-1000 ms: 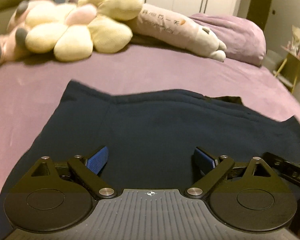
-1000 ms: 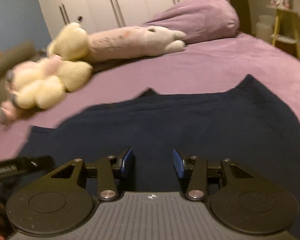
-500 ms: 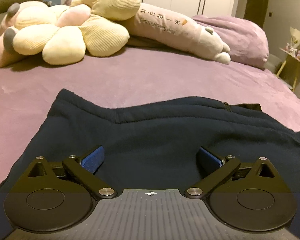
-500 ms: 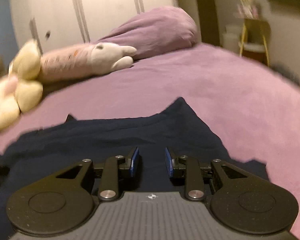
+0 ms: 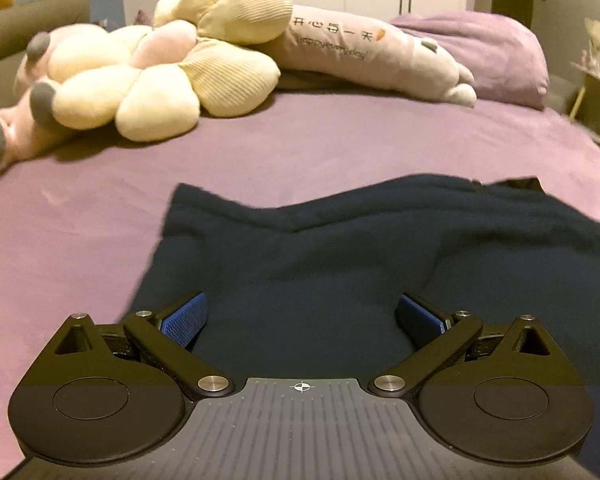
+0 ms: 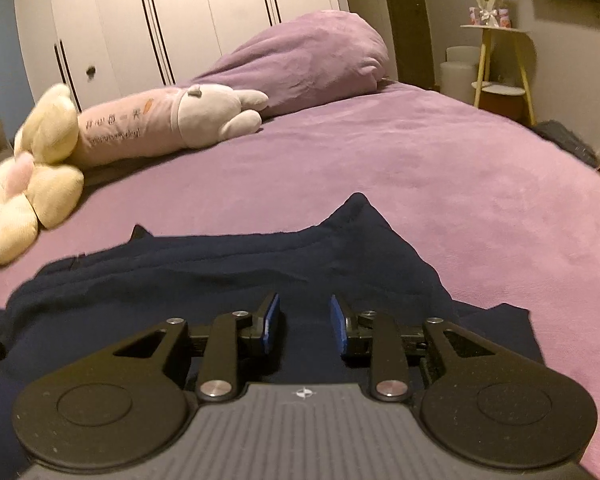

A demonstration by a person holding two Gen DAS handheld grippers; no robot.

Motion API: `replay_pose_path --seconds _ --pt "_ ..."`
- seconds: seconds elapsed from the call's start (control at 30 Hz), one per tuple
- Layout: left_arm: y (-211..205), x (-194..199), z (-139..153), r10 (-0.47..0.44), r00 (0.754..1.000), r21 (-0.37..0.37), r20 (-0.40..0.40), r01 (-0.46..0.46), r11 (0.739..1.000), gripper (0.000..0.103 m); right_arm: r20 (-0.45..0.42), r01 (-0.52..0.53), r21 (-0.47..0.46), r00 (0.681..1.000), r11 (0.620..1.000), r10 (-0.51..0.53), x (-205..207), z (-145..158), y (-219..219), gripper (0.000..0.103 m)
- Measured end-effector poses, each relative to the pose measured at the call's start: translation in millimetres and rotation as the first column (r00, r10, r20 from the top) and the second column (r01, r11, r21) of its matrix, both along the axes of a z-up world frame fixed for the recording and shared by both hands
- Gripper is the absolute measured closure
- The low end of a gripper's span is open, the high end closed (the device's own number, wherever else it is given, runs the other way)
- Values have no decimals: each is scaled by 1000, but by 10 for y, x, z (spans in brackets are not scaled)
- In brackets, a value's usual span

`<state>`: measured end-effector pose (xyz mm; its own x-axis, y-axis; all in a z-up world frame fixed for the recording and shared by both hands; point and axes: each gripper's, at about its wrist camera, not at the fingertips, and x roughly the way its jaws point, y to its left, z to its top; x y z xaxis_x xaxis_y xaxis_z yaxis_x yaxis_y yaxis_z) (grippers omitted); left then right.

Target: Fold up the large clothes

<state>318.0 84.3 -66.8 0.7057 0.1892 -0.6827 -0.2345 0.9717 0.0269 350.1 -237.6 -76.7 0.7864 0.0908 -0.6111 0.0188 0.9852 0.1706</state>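
A dark navy garment (image 5: 320, 248) lies spread flat on the purple bed (image 5: 300, 144). My left gripper (image 5: 302, 304) hovers over its near left part, jaws wide open, blue pads clear of the cloth. In the right wrist view the same garment (image 6: 220, 272) ends in a pointed corner ahead. My right gripper (image 6: 305, 304) sits low over the cloth near its right edge. Its jaws are narrow and opening, and only cloth lying below shows in the gap; the pads press on nothing.
A cream flower cushion (image 5: 160, 80), a long pink plush pillow (image 5: 360, 52) and a purple pillow (image 5: 492, 52) lie at the bed's far end. White wardrobe doors (image 6: 180, 20) stand behind. A yellow-legged side table (image 6: 500, 60) stands beyond the bed's right edge.
My left gripper shifted toward the garment's left edge and its jaws widened slightly. My right gripper swung right toward the garment's right corner; its jaws narrowed, then parted a little.
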Motion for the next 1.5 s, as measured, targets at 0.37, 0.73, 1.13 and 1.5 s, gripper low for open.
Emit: replay_pose_path --seconds 0.37,0.73,1.13,1.5 --pt "147 -654 270 15 999 17 -36 -15 1000 0 -8 74 -132 997 989 -76 -484 252 -161 56" --pt "1245 -1805 172 125 991 -535 -38 -126 835 4 9 -179 86 984 980 179 -1576 424 104 60" --pt "1490 -1495 -413 28 995 -792 -95 -92 603 33 -43 -244 65 968 968 247 -1461 389 521 60" --pt "1412 -1331 -333 2 998 -805 -63 -52 592 60 -64 -253 27 965 967 254 -1426 363 654 63"
